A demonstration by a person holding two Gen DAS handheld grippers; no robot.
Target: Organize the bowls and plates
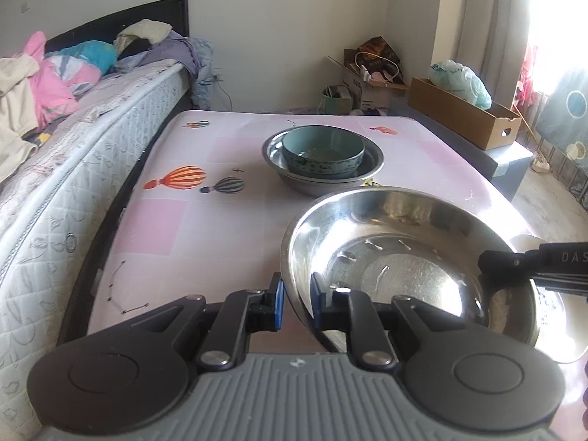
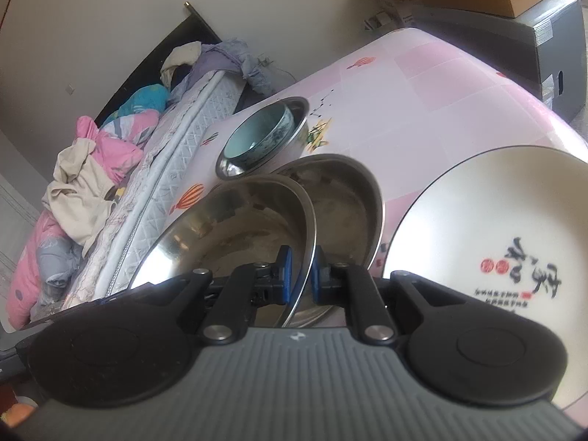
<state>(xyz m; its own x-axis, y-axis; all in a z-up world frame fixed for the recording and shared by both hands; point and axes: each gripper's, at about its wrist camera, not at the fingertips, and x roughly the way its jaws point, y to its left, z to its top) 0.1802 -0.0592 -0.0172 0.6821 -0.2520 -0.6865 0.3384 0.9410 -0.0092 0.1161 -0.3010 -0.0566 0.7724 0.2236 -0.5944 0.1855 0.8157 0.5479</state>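
L gripper (image 1: 294, 303) jaws closed on near rim of steel bowl (image 1: 404, 257), held over pink table (image 1: 205, 228). R gripper (image 2: 300, 275) jaws clamp same bowl's opposite rim. White plate (image 2: 477, 220) beside.

Right gripper (image 2: 298, 273) fingers (image 2: 283, 272) clamped on steel bowl (image 2: 235, 217) rim beside white plate (image 2: 488, 228).

The steel bowl (image 1: 411, 257) was polished metal, mirror-glossy. The teal bowl (image 1: 323, 152) and plate (image 2: 488, 242) looked like glazed ceramic. The surface (image 1: 205, 228) wore smooth, faintly shiny printed plastic cloth.
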